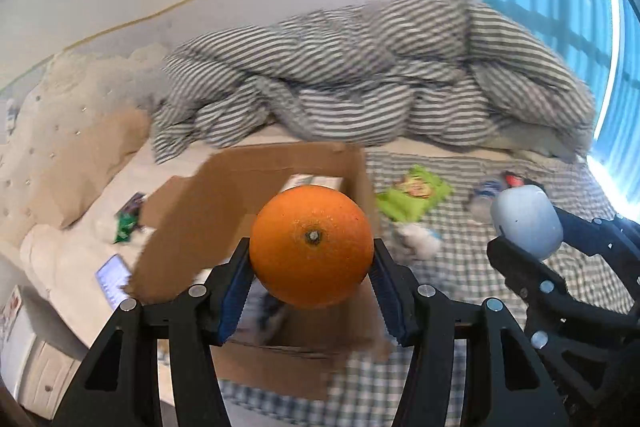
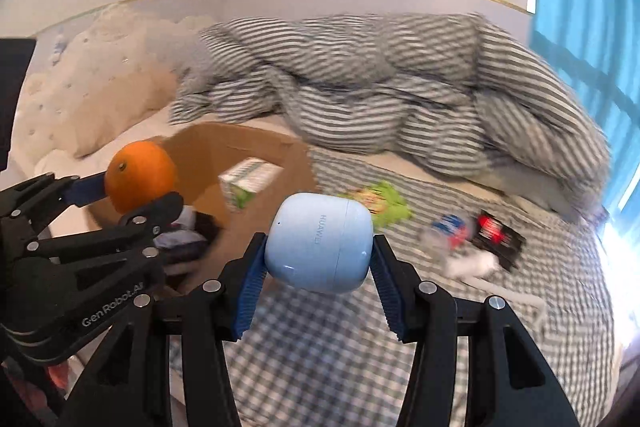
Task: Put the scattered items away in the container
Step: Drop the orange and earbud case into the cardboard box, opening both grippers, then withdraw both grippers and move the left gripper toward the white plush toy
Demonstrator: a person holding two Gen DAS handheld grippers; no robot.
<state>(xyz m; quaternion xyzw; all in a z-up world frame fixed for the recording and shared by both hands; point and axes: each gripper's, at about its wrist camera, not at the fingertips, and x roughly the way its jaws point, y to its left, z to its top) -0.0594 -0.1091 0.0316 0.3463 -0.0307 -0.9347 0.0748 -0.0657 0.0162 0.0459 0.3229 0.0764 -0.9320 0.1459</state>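
Left wrist view shows the left gripper (image 1: pixel 311 259) clamped on an orange (image 1: pixel 311 246), with a blue pad pressing on each side and the little stem spot facing the camera. The orange hangs in the air over a brown cardboard box (image 1: pixel 224 195) that sits open on the bed (image 1: pixel 460 291). A small white and green carton (image 2: pixel 250 179) lies inside the box, and some dark things lie in there too, but they are too blurry to name. Right wrist view shows the right gripper (image 2: pixel 319 257) clamped on a light blue earbud case (image 2: pixel 320 242), held up above the checked sheet just to the right of the box. The two grippers are side by side, near each other but not touching. On the sheet to the right of the box lie a green snack packet (image 1: pixel 414 195), a blue and white wrapper (image 2: pixel 450 227), a black and red packet (image 2: pixel 498 235) and something white (image 2: pixel 472 265). On the left of the box lie a small green packet (image 1: pixel 127 223) and a phone (image 1: pixel 113 281) with its screen lit. A striped blanket (image 1: pixel 360 79) is bunched up at the back of the bed. A blue curtain (image 1: pixel 560 7) hangs at the right.
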